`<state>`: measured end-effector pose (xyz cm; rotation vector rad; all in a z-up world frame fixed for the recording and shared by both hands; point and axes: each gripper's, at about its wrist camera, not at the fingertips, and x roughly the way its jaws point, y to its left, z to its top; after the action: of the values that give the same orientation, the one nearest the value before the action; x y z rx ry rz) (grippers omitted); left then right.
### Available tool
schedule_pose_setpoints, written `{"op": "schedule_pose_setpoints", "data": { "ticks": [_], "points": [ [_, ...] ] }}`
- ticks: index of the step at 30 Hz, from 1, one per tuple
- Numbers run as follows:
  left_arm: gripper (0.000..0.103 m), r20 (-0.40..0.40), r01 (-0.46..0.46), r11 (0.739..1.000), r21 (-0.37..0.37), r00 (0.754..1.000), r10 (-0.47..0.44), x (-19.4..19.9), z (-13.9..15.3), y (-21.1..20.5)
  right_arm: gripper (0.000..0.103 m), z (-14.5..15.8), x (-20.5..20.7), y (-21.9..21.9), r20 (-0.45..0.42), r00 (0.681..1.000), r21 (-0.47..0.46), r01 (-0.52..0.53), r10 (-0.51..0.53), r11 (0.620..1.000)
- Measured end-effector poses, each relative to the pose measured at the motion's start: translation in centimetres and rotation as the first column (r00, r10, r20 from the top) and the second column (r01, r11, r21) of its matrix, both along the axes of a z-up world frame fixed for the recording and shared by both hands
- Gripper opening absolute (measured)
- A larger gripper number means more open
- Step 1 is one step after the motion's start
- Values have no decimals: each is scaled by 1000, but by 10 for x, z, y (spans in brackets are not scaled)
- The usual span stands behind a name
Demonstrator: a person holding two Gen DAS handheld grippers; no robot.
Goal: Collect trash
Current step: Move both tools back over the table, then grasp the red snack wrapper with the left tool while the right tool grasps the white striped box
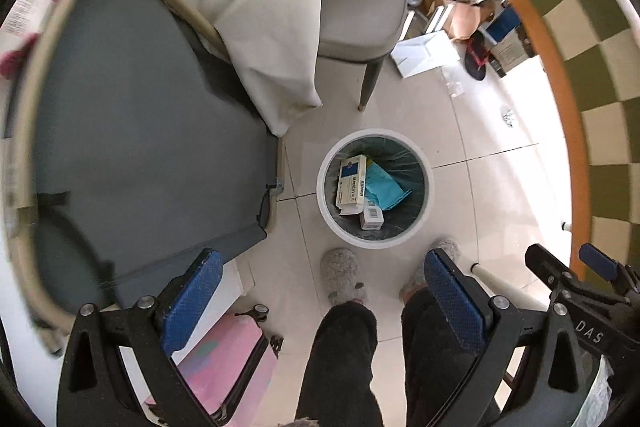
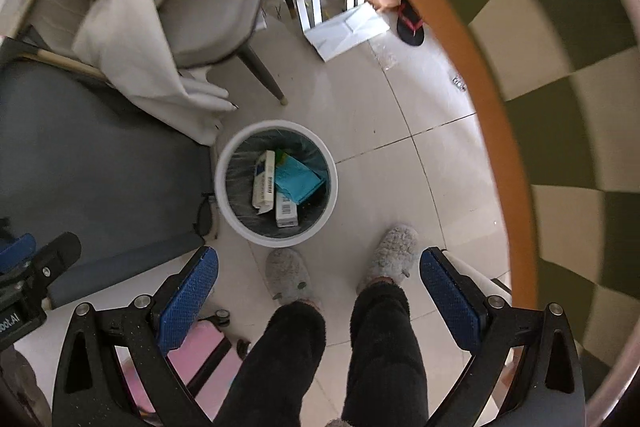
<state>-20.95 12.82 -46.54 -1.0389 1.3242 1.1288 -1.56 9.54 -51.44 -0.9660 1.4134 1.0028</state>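
Both grippers point straight down at the floor. The left gripper point(image 1: 320, 303) is wide open and holds nothing. The right gripper point(image 2: 318, 297) is the same. The white bin point(image 1: 374, 187) sits mid-frame, with boxes point(image 1: 351, 185) and blue paper point(image 1: 385, 185) inside.

The floor point(image 2: 400, 163) is of pale tiles. On it stands a white trash bin point(image 2: 276, 183), near two grey slippers point(image 2: 394, 253). Behind are a chair point(image 2: 224, 23), white boxes point(image 2: 344, 27) and a pink suitcase point(image 1: 228, 359).
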Motion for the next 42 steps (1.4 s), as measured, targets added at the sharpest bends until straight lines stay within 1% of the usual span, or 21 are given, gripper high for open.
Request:
{"op": "schedule_pose_setpoints", "data": {
  "ticks": [4,6,10,13,15,17,19,22,23,25,26,28,29,31,32,33,35,37,40,42],
  "points": [
    [103,-4,8,1000,19,1000,-8,2,42,-8,102,50,2,-8,-29,1000,32,12,-11,999],
    [103,-5,13,999,32,1000,-13,5,64,-11,102,73,5,-11,-58,998,46,27,-24,999],
    [103,10,34,996,86,999,-35,21,110,-10,102,123,20,-19,-115,990,84,87,-77,993],
    [103,38,71,988,138,996,-77,50,146,-3,102,157,44,-24,-153,978,122,159,-140,980],
    [103,51,130,974,183,989,-142,84,171,1,102,181,71,-30,-169,965,154,224,-198,962],
    [103,62,192,956,221,976,-210,121,194,3,102,201,105,-38,-175,949,183,294,-263,938],
    [103,74,262,932,250,955,-288,166,211,4,102,219,144,-50,-170,927,209,365,-334,907],
    [103,87,380,887,264,906,-414,241,224,-1,102,237,214,-77,-143,877,228,480,-458,847],
    [103,84,422,866,266,885,-457,272,225,-5,102,239,240,-90,-131,855,228,518,-502,824],
    [103,88,487,834,259,848,-523,321,222,-11,102,241,293,-117,-88,805,216,590,-587,778],
    [103,86,526,813,251,824,-560,351,219,-19,102,240,321,-135,-64,774,205,628,-630,751],
    [103,89,587,777,228,782,-617,400,211,-29,102,234,377,-172,-22,703,183,702,-711,688],
    [103,94,617,759,210,760,-644,426,205,-36,102,231,400,-187,-3,673,179,728,-739,662],
    [103,114,665,729,162,721,-683,477,190,-52,102,217,451,-222,73,621,145,768,-780,624],
    [103,127,679,720,140,709,-693,499,184,-59,102,209,471,-237,90,593,135,788,-800,600],
    [103,136,688,716,118,703,-698,518,177,-64,102,200,492,-252,108,570,119,806,-815,580],
    [103,169,697,714,69,697,-697,557,162,-75,102,185,522,-273,134,534,94,832,-835,547],
    [103,182,696,718,33,702,-689,589,147,-83,102,171,546,-291,142,505,74,852,-851,518],
    [103,171,698,716,36,701,-692,636,133,-95,102,159,567,-309,154,459,75,878,-875,474],
    [103,171,702,711,52,695,-698,663,126,-103,102,153,575,-315,156,444,75,885,-882,459]
  ]
}}
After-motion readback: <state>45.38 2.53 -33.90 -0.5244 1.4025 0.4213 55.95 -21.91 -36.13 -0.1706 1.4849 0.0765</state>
